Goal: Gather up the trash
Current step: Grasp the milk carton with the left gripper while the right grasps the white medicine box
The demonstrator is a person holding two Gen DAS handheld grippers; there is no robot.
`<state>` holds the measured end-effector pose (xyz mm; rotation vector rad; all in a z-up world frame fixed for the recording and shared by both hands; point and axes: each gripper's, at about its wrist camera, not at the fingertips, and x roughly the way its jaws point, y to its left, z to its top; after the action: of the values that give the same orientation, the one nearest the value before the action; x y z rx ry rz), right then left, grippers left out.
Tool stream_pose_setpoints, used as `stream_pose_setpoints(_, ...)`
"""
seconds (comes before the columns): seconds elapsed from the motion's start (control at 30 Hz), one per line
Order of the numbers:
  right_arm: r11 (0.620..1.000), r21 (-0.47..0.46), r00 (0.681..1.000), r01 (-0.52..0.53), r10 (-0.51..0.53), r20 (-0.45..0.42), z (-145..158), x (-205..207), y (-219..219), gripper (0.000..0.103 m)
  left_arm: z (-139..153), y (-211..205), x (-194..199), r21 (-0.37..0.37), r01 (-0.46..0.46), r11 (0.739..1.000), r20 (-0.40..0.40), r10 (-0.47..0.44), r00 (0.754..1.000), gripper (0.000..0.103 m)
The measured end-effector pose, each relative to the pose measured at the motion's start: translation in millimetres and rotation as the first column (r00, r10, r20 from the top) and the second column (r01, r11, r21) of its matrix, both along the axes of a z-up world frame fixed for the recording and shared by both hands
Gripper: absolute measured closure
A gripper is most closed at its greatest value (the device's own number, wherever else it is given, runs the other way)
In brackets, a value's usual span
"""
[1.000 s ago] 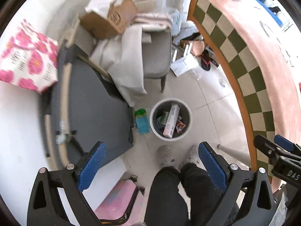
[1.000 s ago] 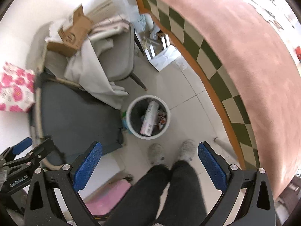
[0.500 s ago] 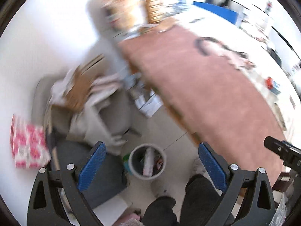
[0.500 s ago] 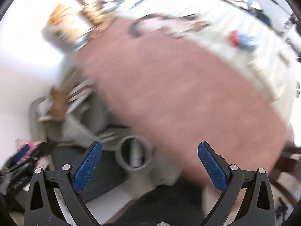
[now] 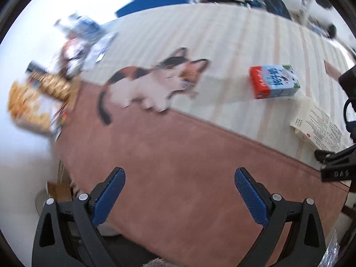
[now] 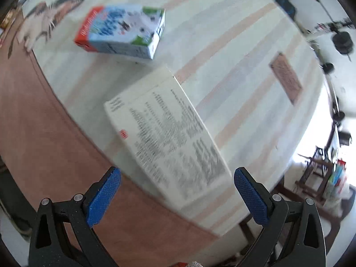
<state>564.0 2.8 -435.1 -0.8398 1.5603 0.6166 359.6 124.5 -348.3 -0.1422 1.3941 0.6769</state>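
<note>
Hovering right gripper (image 6: 176, 191) (jaws spread) over white carton (image 6: 169, 140), left gripper (image 5: 179, 192) released — empty.

On the desk (image 6: 244, 44) a milk carton (image 6: 121, 32) lies on its side, with a flat printed box (image 6: 169, 138) just beside it toward the near edge. A cat picture (image 5: 153, 82) lies left of the carton, and cluttered packages (image 5: 40, 98) sit at the desk's far left end.

My left tongs (image 5: 179, 194) and right tongs (image 6: 177, 194) look alike at the bottom of each frame: black triangular frames, silver screws, and ribbed blue pads (image 5: 109, 197) facing inward.
</note>
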Motion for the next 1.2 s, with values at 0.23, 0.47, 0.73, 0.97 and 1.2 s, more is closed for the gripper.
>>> stream_pose_setpoints(0.23, 0.997, 0.064, 0.997, 0.030, -0.025, -0.078, -20, 21, -6, 0.009, -22, 2, 66, -0.036, 0.162, 0.986, -0.043, -0.164, 0.986, 0.002)
stream_pose_setpoints(0.47, 0.876, 0.145, 0.888, 0.460, -0.450, -0.096, 4, 96, -76, 0.011, -32, -18, 142, -0.058, 0.529, 0.847, -0.095, -0.532, 0.842, 0.002)
stream_pose_setpoints(0.73, 0.817, 0.138, 0.829, 0.559, -0.545, -0.127, 1, 129, -103, 0.011, -70, -62, 187, -0.196, 0.784, 0.589, -0.207, -0.807, 0.554, 0.003)
stream_pose_setpoints(0.97, 0.806, 0.145, 0.818, 0.574, -0.562, -0.121, -7, 129, -105, 0.011, -88, -69, 201, -0.260, 0.766, 0.587, -0.206, -0.809, 0.550, 0.044)
stream_pose_setpoints(1.2, 0.814, 0.152, 0.827, 0.561, -0.547, -0.129, -6, 98, -91, 0.012, -79, -41, 192, -0.311, 0.550, 0.775, -0.133, -0.608, 0.782, 0.045)
